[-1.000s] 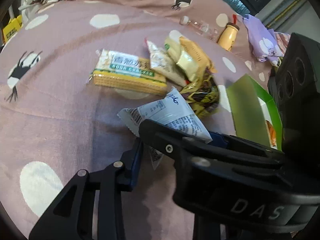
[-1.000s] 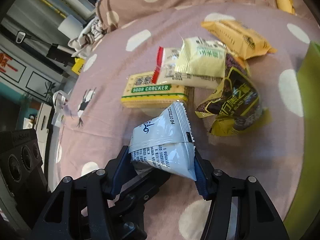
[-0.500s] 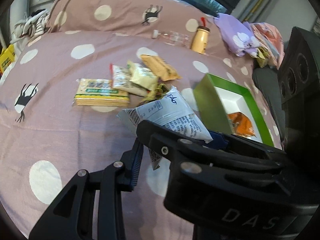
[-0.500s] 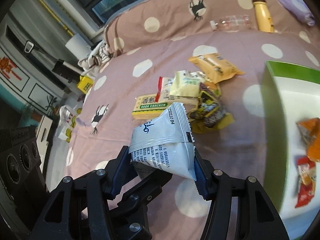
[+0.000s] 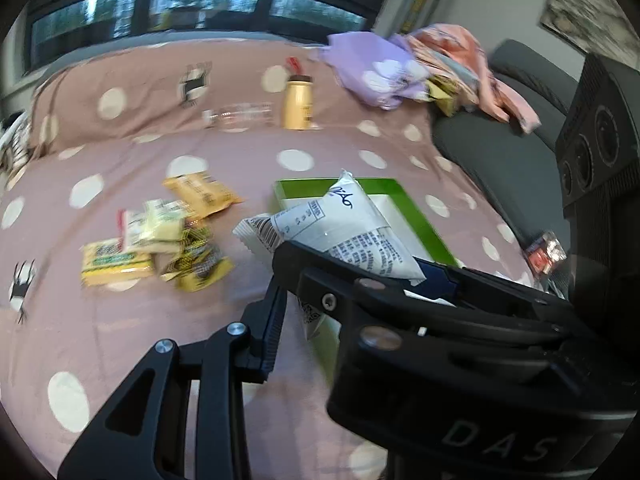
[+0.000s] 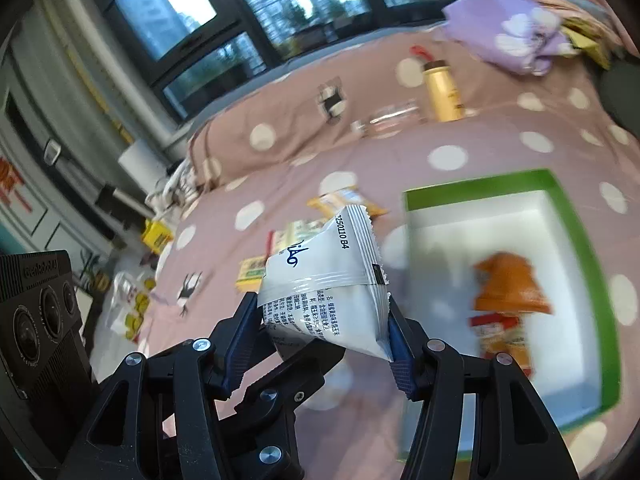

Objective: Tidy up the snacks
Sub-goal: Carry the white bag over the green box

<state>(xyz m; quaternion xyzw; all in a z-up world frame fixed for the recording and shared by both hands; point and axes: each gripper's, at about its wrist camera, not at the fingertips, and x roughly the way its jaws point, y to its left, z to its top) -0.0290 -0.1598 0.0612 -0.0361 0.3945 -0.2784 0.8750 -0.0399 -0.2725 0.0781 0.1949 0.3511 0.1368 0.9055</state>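
Note:
My right gripper is shut on a white snack packet and holds it in the air left of the green-rimmed white box. The box holds an orange packet and a red-topped one. In the left wrist view the same packet shows across the right gripper's black body, in front of the green box. Only one finger of my left gripper shows; its state is unclear. A pile of yellow snack packets lies on the pink dotted bedspread to the left.
A tan bottle and a clear bottle lie at the back of the bed. Purple and pink clothes are heaped at the back right by a grey chair. A small red packet lies at the right.
Both grippers have risen and swung right with the white packet, from over the snack pile toward the green box. The box interior has come into view.

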